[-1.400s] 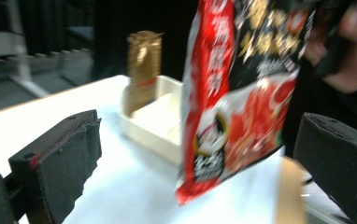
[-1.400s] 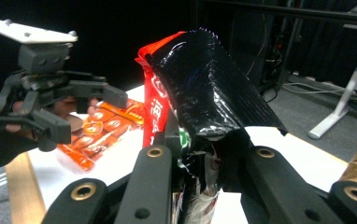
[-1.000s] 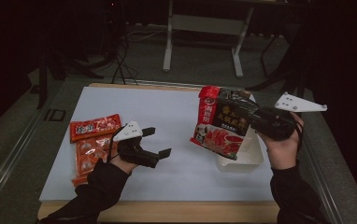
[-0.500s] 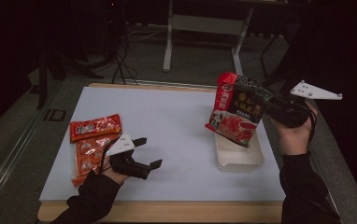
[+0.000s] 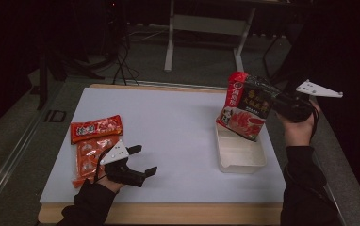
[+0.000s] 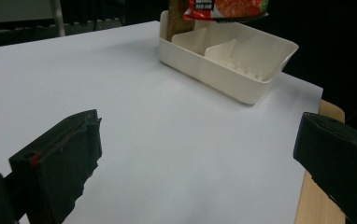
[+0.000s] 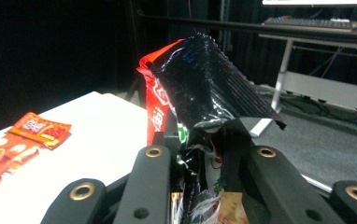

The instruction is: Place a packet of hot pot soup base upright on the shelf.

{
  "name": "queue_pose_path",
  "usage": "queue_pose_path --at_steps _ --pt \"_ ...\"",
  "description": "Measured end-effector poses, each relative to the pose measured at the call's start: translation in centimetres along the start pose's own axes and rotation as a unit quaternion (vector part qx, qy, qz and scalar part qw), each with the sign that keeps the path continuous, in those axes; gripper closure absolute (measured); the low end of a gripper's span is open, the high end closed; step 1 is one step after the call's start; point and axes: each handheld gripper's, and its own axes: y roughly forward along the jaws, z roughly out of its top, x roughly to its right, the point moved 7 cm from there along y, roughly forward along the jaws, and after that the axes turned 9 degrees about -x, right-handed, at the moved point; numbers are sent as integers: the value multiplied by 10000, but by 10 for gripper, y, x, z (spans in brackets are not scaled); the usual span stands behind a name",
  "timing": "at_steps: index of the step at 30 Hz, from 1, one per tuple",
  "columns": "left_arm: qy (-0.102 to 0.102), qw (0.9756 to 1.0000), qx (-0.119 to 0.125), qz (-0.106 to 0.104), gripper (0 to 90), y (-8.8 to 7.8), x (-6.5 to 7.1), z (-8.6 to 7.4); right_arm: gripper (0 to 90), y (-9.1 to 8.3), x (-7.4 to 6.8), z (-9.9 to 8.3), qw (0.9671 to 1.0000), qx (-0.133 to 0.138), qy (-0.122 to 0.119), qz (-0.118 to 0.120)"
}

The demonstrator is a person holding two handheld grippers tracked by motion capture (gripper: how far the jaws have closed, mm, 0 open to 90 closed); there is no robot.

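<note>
The packet (image 6: 226, 9) is cut off by the left gripper view's top edge — its print (image 5: 249, 101) too small to read.

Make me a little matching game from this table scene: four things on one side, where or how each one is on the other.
Things:
1. red and black packet
2. white tray
3. orange packets
4. left gripper

States:
A. jaws wide apart, nothing between them
B. lying flat at the table's left edge
C. pinched in the right gripper, held in the air
D. sitting on the table, compartments bare

Pairs: 1-C, 2-D, 3-B, 4-A
</note>
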Motion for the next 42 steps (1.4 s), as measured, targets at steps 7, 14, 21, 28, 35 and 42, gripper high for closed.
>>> queue_pose_path --at_steps 7,14,21,28,35,42 --pt "-48 10000 -6 -44 14 1 1 -3 773 14 9 -10 9998 -181 -57 7" --pt "-113 9999 14 -66 14 2 0 -3 773 28 15 -18 9991 -401 -118 -9" --pt "-151 9998 51 -118 14 2 0 -4 770 40 13 -27 9977 -448 -480 144" --pt "-124 9998 -51 -127 14 5 0 -8 760 45 9 -34 9977 -409 -445 312" --pt "-120 9998 -71 -134 14 6 1 -9 753 53 3 -39 9955 -595 -563 471" --pt "-55 9999 -48 -121 15 7 1 -9 746 54 4 -46 9967 -517 -393 477"
